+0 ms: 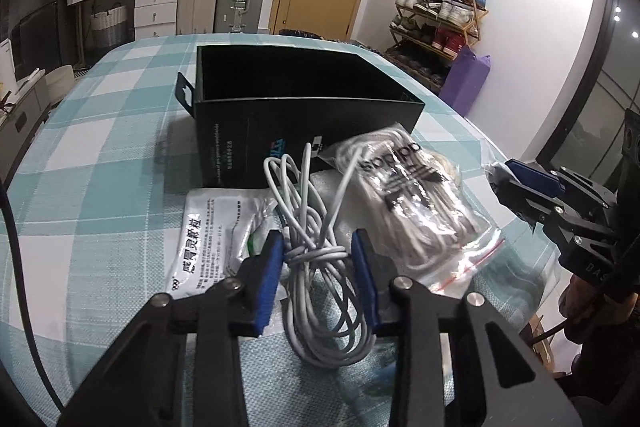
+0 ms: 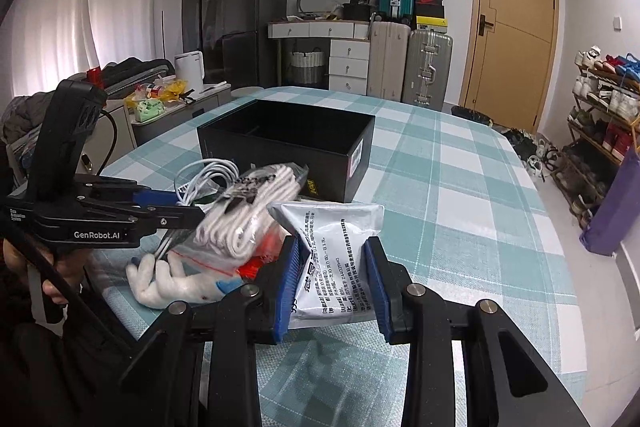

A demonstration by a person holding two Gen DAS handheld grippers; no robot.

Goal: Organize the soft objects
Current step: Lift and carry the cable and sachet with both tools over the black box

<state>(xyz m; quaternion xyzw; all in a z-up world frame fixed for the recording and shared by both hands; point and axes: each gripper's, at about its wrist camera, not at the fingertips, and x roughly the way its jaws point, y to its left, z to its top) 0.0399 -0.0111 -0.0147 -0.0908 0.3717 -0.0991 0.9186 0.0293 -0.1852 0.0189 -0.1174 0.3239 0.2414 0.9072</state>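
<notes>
An open black box (image 1: 304, 115) stands on the checked tablecloth, also in the right wrist view (image 2: 288, 147). My left gripper (image 1: 320, 247) is shut on a coiled white cable (image 1: 316, 219), held in front of the box. My right gripper (image 2: 332, 251) is shut on a silver foil sachet (image 2: 332, 247) with black print, lifted above the cloth. A zip bag of white laces (image 1: 412, 203) lies right of the cable, also in the right wrist view (image 2: 248, 215). Another silver sachet (image 1: 208, 235) lies left of the cable. A white glove (image 2: 172, 283) lies near the table edge.
The table with a teal and white checked cloth (image 2: 460, 207) extends to the right and behind the box. Suitcases (image 2: 408, 67), a drawer unit and a door stand behind. A shoe rack (image 2: 600, 115) is on the right.
</notes>
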